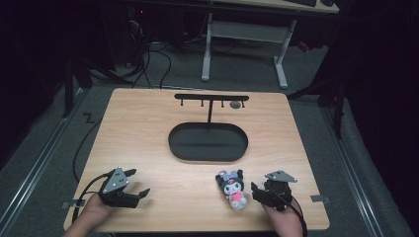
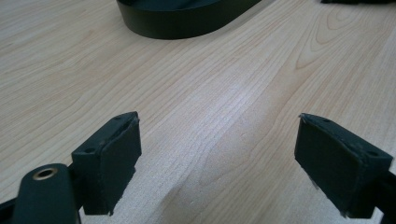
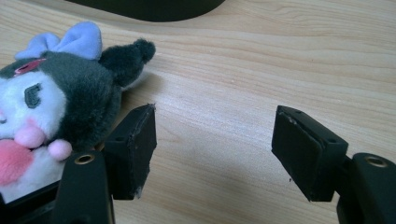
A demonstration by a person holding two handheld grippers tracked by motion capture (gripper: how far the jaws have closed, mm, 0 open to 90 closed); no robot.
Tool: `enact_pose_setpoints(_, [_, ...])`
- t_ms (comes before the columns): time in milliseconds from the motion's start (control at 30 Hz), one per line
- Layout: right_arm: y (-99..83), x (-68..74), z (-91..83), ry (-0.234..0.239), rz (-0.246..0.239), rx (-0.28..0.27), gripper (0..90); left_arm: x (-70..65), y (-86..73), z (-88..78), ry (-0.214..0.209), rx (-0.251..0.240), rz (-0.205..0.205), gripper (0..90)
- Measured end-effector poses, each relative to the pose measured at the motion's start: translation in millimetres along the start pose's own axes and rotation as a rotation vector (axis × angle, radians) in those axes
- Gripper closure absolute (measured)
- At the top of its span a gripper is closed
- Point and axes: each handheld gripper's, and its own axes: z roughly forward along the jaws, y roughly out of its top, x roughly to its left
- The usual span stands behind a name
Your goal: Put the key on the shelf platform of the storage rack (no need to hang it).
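A small plush toy point(image 1: 233, 188) with a black hood, a lilac bow and a pink body lies on its back near the front of the wooden table point(image 1: 148, 128). My right gripper point(image 1: 256, 192) rests just to its right, open, with bare wood between its jaws. In the right gripper view the plush toy point(image 3: 70, 98) lies outside the left jaw, close against it, and the right gripper point(image 3: 215, 109) holds nothing. My left gripper point(image 1: 139, 182) sits at the front left, open over bare wood and far from the toy. Its jaws stand wide apart in the left gripper view point(image 2: 219, 119).
A black oval tray base point(image 1: 207, 142) lies mid-table, carrying a T-shaped black hook rack point(image 1: 211, 97) with a small grey item point(image 1: 235, 104) at its right end. The base's rim point(image 2: 187, 18) lies ahead of the left gripper. A white desk frame point(image 1: 244, 39) stands beyond the table.
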Motion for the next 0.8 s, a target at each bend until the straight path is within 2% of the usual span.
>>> enact_pose_setpoints(267, [6.3, 0.4, -3.2, 0.009, -0.046, 0.047, 30.9, 0.4, 0.9, 1.5, 0.002, 0.008, -0.002, 15.5])
enact_pose_setpoints(400, [11.1, 6.9, -2.4, 0.012, -0.107, 0.101, 29.6, 0.5, 0.9, 1.4, 0.001, 0.009, -0.002, 15.5])
enact_pose_setpoints(800, [22.5, 8.5, -4.0, 0.021, -0.166, 0.236, 29.8, 0.1, 0.6, 1.0, 0.001, 0.007, 0.002, 15.5])
